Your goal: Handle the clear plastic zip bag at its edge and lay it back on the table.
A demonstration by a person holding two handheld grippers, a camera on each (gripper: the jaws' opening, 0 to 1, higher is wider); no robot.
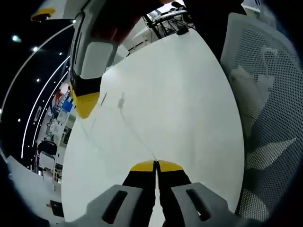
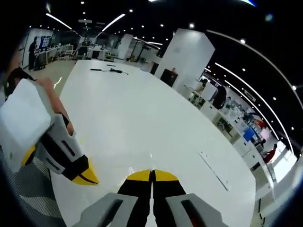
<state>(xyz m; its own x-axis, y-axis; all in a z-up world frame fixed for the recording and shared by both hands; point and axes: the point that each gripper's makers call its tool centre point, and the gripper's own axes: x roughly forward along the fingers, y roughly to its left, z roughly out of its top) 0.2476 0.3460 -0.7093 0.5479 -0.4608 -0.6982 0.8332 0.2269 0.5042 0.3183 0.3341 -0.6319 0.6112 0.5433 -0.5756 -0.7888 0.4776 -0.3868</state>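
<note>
In the left gripper view, the left claw (image 1: 155,166) rose from the near edge with its yellow-tipped jaws pressed together and no gap between them. The clear plastic zip bag (image 1: 124,124) lay spread on the white tabletop (image 1: 189,94) just beyond those tips. It was almost see-through and could be made out only by faint edges and a thin crease. That crease ran from the middle of the tabletop straight into the closed tips, so the left claw seemed to be pinching the bag at its near edge.

The right claw (image 1: 85,105) came in from the far left of the same view, carried by a person's hand (image 1: 116,21). Its yellow tip pointed down close to the bag's far-left part. Whether it touched the film could not be told. A white mesh chair (image 1: 270,99) stood to the right of the tabletop.

In the right gripper view, the right claw (image 2: 152,174) also had its jaws closed flat against each other above the tabletop (image 2: 142,104). I could not tell whether any film sat between them. The left claw (image 2: 84,176) entered from the left, near and just beside the right one. A narrow outlined strip (image 2: 214,171) lay on the tabletop to the right, and dark cables (image 2: 110,71) lay at its far end.
</note>
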